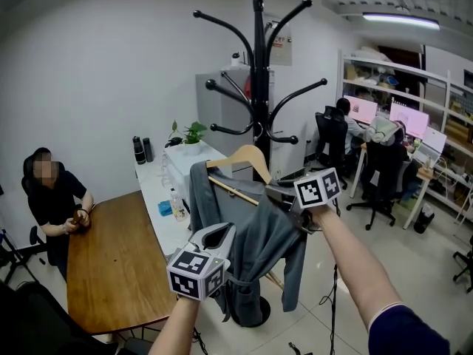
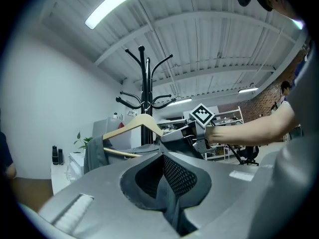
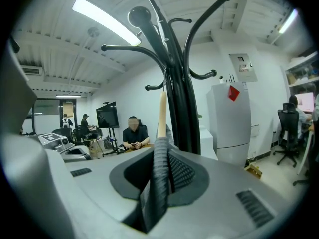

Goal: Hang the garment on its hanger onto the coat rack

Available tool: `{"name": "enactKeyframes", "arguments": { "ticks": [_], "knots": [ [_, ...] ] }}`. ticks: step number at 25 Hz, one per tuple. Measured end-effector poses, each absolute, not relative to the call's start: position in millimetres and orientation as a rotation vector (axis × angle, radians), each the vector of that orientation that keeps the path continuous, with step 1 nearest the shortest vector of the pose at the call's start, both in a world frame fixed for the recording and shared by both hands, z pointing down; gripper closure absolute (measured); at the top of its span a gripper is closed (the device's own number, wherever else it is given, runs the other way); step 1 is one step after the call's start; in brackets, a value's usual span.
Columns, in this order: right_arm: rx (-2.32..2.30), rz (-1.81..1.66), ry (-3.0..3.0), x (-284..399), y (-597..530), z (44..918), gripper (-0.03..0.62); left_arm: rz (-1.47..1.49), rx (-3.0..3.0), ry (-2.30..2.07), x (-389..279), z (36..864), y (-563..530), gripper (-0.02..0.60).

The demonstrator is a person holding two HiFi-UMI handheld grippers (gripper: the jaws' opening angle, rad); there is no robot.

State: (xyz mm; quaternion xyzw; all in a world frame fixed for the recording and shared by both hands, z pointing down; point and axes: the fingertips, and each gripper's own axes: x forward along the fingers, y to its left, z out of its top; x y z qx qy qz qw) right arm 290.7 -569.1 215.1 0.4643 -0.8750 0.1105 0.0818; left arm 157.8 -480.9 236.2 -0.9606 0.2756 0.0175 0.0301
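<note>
The left gripper has its jaws closed together on a fold of the grey garment, pinching the cloth low on its front. Its own view shows the fabric squeezed between the meshed pads. The garment hangs on a wooden hanger, held in the air in front of the black coat rack. The hanger's peak is just beneath the rack's lowest arms; whether its hook rests on one I cannot tell. The right gripper is clamped, jaws nearly together, on the garment's shoulder at the hanger's right end, with the wooden arm rising just beyond its pads.
</note>
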Motion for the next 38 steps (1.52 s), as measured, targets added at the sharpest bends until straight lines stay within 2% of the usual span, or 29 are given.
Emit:
{"name": "enactKeyframes", "arguments": {
  "ticks": [5, 6, 7, 8, 10, 15, 20, 26, 33, 38],
  "knots": [
    [1.472, 0.265, -2.58, 295.4, -572.3, 216.4, 0.499, 0.036, -2.974, 0.868, 154.8, 247.3, -476.4, 0.594],
    [1.527, 0.233, -2.568, 300.6, -572.2, 213.8, 0.455, 0.029, -2.974, 0.87, 154.4, 250.0, -474.8, 0.594],
    [1.58, 0.196, -2.558, 306.4, -570.4, 209.7, 0.38, 0.022, -2.973, 0.872, 154.0, 252.2, -473.1, 0.594],
    [1.621, 0.154, -2.545, 312.4, -566.7, 204.9, 0.349, 0.015, -2.972, 0.876, 153.4, 254.1, -471.6, 0.594],
    [1.682, 0.057, -2.508, 324.2, -553.1, 195.3, 0.331, 0.004, -2.972, 0.887, 151.7, 256.8, -468.7, 0.594],
    [1.828, -0.16, -2.465, 339.2, -489.4, 184.2, 0.333, -0.027, -2.997, 0.914, 147.8, 272.2, -457.7, 0.594],
    [1.853, -0.212, -2.512, 319.5, -422.3, 216.9, 0.378, -0.057, -3.051, 0.921, 150.9, 303.0, -440.3, 0.594],
    [1.731, 0.153, -2.672, 279.8, -385.1, 301.9, 0.388, -0.09, -3.129, 0.924, 156.5, 343.3, -417.5, 0.594],
    [1.689, 0.197, -2.703, 251.6, -366.7, 336.7, 0.591, -0.115, -3.171, 0.925, 157.0, 366.5, -399.7, 0.594],
    [1.622, 0.204, -2.719, 235.2, -369.7, 339.2, 0.594, -0.089, -3.18, 0.934, 155.1, 366.9, -397.0, 0.595]
  ]
}}
